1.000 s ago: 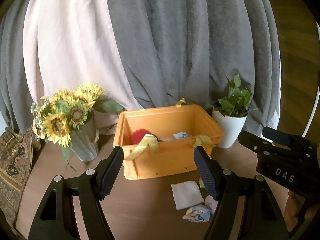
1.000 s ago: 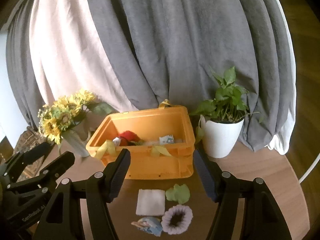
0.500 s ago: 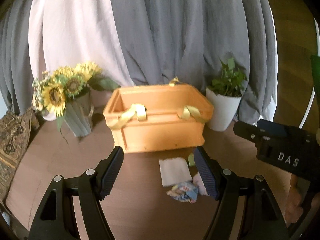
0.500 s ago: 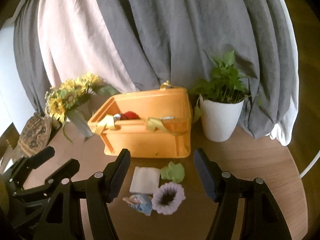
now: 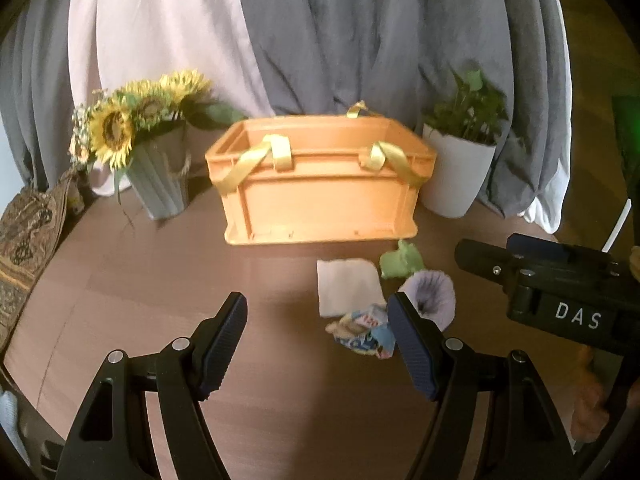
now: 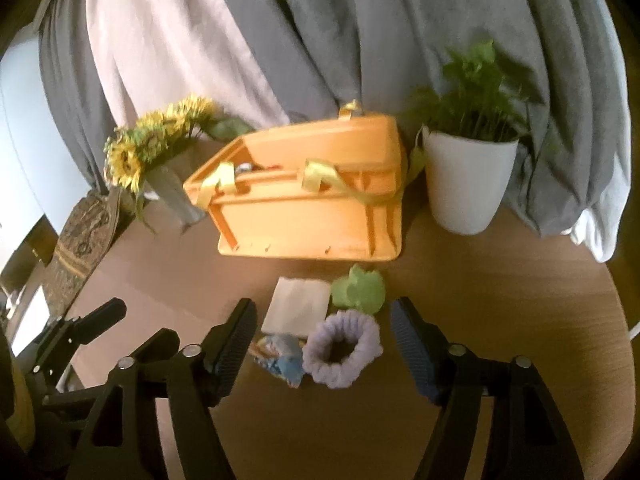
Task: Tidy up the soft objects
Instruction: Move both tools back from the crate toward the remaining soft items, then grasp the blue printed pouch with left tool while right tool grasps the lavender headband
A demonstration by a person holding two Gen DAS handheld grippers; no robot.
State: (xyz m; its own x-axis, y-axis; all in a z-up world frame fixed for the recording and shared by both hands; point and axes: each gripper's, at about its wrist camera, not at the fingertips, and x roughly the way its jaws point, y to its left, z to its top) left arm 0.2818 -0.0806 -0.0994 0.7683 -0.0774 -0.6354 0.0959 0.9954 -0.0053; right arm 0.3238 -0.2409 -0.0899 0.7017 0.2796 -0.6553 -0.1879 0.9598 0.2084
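An orange crate (image 5: 320,196) with yellow ribbon handles stands mid-table; it also shows in the right wrist view (image 6: 308,216). In front of it lie a white cloth (image 5: 346,290) (image 6: 298,304), a green felt piece (image 5: 402,264) (image 6: 360,290), a lilac scrunchie (image 5: 434,294) (image 6: 340,354) and a blue patterned cloth bundle (image 5: 366,334) (image 6: 280,358). My left gripper (image 5: 318,336) is open and empty, low over the table left of the pile. My right gripper (image 6: 324,342) is open and empty, its jaws either side of the scrunchie and bundle; its body shows in the left wrist view (image 5: 560,300).
A vase of sunflowers (image 5: 160,168) (image 6: 160,160) stands left of the crate. A white pot with a green plant (image 5: 458,168) (image 6: 468,172) stands to its right. Grey and white curtains hang behind. A patterned cushion (image 5: 24,232) lies at the table's left edge.
Both grippers have dropped lower and closer to the table, so the crate's inside is now mostly hidden. The soft pile now sits between the right gripper's jaws. Both stay open.
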